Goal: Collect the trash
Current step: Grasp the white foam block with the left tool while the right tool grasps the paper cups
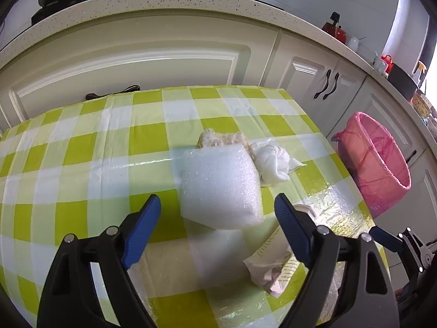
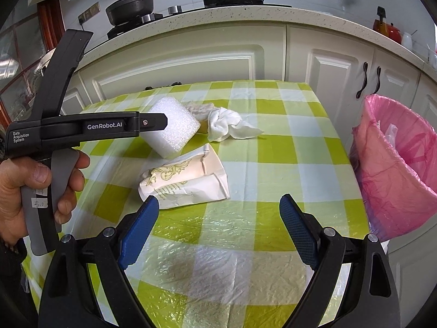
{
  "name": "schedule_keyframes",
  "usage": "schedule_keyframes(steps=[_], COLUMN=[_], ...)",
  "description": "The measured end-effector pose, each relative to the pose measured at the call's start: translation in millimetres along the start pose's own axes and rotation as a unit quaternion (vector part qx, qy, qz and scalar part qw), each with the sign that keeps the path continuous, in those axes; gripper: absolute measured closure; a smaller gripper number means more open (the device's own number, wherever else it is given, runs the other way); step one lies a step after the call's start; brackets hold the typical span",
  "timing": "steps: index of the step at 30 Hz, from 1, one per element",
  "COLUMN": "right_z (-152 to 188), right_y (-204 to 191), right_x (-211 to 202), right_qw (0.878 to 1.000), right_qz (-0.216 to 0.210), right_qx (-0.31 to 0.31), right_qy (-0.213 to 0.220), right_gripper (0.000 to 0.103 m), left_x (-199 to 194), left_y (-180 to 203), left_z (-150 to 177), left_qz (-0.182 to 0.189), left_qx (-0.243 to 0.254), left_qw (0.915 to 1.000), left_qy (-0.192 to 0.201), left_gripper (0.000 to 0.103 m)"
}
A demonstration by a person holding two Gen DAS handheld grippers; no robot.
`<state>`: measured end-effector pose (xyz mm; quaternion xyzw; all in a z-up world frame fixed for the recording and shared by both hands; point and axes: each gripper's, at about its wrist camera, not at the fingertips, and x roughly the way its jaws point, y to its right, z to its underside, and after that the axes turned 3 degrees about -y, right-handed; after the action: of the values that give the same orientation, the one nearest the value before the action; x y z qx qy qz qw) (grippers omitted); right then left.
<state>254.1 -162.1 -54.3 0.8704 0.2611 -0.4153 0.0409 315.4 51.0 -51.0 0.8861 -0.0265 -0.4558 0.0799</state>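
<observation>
A white foam block (image 1: 218,183) lies mid-table, its near end between the fingertips of my left gripper (image 1: 217,202). The jaws stand open, with gaps on both sides of the foam. Behind the block is a brownish scrap (image 1: 218,138), and to its right a crumpled white tissue (image 1: 273,164). A crumpled printed paper bag (image 2: 188,180) lies just beyond my right gripper (image 2: 218,202), which is open and holds nothing. The right wrist view shows the foam block (image 2: 172,125), the tissue (image 2: 226,125) and my left gripper (image 2: 164,120) side-on in a hand (image 2: 32,180).
The table (image 2: 273,104) has a green and white checked cloth under clear plastic. A pink-lined bin (image 2: 396,169) stands off its right edge, also visible as the bin (image 1: 377,164) in the left wrist view. Cream cabinets and a counter with pots run behind.
</observation>
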Motion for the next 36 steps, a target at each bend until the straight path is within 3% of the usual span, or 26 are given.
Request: schedule_keyframes(steps=[8,10,11,25,36], right_z=[-1,-1,-1,-2,-7], right_y=[-4,-5,-6,-20,-45], right_x=[3,4,5,23,54], right_qw=[1.0,1.0,1.0,0.999,0.997], right_qz=[-0.005,-0.006,-0.008,-0.031,-0.009], right_qx=[-0.008,-0.008,-0.008,-0.028,-0.076], right_qy=[0.0,-0.001,-0.002,-0.01,-0.027], right_gripper=[0.018,0.018,0.018,0.018,0.018], left_x=[4,8,12,-1,-26], left_y=[-12,-13,-12,-24,-39], left_z=[-1,-1,-1,6,6], left_qz=[0.031,0.035,0.037,0.036,0.026], left_qx=[-0.041,-0.043,-0.04,-0.043,-0.044], left_qw=[0.9986,0.9983,0.9982,0.9983,0.9986], left_qy=[-0.009,-0.018,-0.027,-0.013,0.008], left_gripper=[0.021,0.031,0.046,0.05,0.05])
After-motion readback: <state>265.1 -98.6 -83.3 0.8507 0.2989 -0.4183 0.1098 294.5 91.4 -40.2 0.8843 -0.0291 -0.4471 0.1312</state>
